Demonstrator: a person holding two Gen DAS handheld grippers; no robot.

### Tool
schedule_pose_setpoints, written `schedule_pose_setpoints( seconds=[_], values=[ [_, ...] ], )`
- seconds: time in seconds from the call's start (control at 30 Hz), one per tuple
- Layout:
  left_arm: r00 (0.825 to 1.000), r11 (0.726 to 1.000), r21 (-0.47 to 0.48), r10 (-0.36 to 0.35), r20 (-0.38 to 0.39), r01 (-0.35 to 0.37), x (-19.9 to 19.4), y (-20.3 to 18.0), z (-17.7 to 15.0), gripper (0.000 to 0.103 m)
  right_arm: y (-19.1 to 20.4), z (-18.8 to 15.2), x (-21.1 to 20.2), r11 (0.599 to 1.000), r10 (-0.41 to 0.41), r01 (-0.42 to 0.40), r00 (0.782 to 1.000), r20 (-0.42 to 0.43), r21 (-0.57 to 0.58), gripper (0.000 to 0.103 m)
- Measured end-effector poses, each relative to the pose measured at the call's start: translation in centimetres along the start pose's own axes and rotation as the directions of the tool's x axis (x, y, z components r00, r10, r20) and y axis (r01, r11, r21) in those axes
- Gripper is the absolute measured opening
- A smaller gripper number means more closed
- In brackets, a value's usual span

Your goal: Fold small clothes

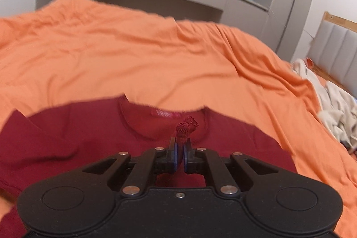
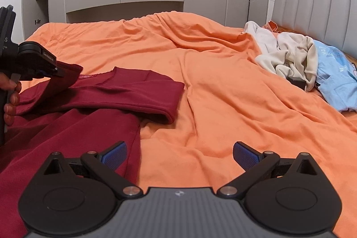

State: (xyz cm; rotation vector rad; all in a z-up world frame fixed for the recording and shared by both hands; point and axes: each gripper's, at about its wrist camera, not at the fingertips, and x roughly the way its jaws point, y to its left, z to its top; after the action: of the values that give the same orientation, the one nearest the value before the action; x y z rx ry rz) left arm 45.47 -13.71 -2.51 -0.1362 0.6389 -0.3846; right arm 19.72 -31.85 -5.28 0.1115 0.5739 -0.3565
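Two views. Left wrist: your left hand-held gripper (image 1: 181, 150) pinches a bunched bit of the red shirt (image 1: 78, 137) near the collar, lifting it to fold over. Right wrist: your right hand-held gripper (image 2: 179, 154) hovers open, empty, above the orange bed (image 2: 212, 81) beside the shirt's edge.

I count one dark red shirt (image 2: 93, 104), partly between my left fingers. One orange bedspread (image 2: 200, 81) lies under and ahead of my fingers. Far beyond my right fingers, toward the right, sit one cream garment (image 2: 292, 55) and one light blue garment (image 2: 334, 79). I hold two grippers, left gripper (image 1: 180, 148) and right gripper (image 2: 179, 155).
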Motion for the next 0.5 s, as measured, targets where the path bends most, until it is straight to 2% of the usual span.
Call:
schedule_pose_setpoints(
  seconds=[0.03,0.23,0.27,0.4,0.5],
  values=[
    [1.0,1.0,-0.009,-0.009,-0.016,0.009,-0.1,0.2,0.0,0.016,0.1,0.0,0.1,1.0,0.001,-0.001,1.0,-0.003,-0.004,0.103],
    [0.997,1.0,-0.014,-0.008,-0.074,0.007,-0.4,1.0,0.0,0.044,1.0,-0.3,0.5,1.0,0.005,-0.006,1.0,-0.016,-0.028,0.103],
    [0.997,1.0,-0.017,-0.01,-0.079,0.009,-0.6,1.2,0.0,0.047,1.2,-0.3,0.5,0.999,0.006,-0.006,1.0,-0.018,-0.032,0.103],
    [0.996,1.0,-0.024,-0.004,-0.091,0.002,-1.9,2.2,0.2,0.073,1.7,-0.1,0.7,0.998,0.017,-0.018,1.0,-0.021,-0.055,0.103],
    [0.997,1.0,-0.006,0.029,-0.076,-0.029,-3.6,3.4,0.2,0.083,1.9,0.6,1.0,0.996,0.05,-0.05,0.999,-0.007,-0.068,0.103]
  ],
)
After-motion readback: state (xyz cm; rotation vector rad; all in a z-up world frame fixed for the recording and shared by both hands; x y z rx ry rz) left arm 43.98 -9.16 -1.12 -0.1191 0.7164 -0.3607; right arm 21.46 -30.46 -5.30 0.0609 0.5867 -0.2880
